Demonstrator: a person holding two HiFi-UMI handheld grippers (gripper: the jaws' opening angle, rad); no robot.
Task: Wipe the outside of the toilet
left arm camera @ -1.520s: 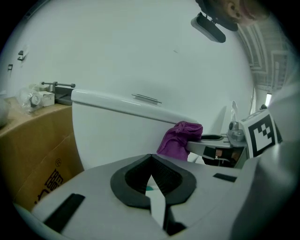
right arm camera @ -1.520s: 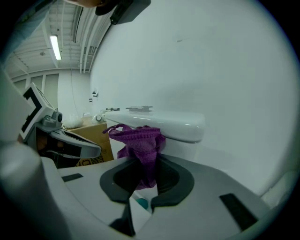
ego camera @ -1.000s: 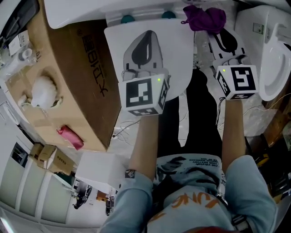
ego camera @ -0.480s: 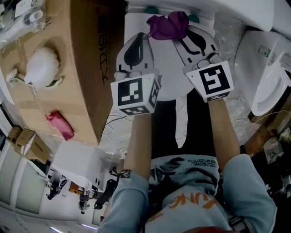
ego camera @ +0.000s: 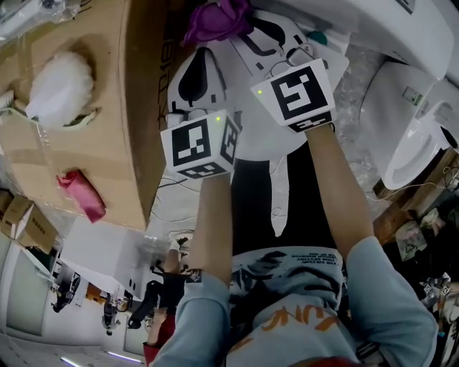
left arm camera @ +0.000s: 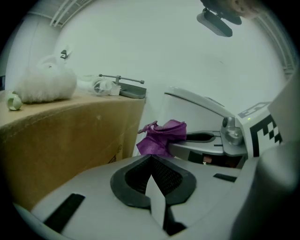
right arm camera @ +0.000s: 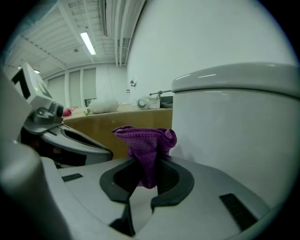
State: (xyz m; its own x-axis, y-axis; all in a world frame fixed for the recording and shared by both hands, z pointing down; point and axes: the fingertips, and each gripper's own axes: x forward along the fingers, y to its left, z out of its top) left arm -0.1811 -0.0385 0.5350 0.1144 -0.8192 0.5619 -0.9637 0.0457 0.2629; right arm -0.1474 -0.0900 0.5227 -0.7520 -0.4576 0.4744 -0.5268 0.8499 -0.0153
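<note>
Approach seemed the step in hand: the right gripper (right arm camera: 147,171) was clamped on a bunched purple cloth (right arm camera: 146,143), which hung just beside the white wall of the toilet (right arm camera: 234,131). No view showed whether they touched. The left gripper (left arm camera: 152,173) had its jaws together on nothing, beside a cardboard box (left arm camera: 70,136). Next, I judged, the cloth needed pressing against the porcelain and sweeping. The toilet's lower outside was cut off.

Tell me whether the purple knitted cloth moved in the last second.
Yes. Pinched in the right tool, the purple cloth went left across the white toilet lid, toward the brown cardboard box.
</note>
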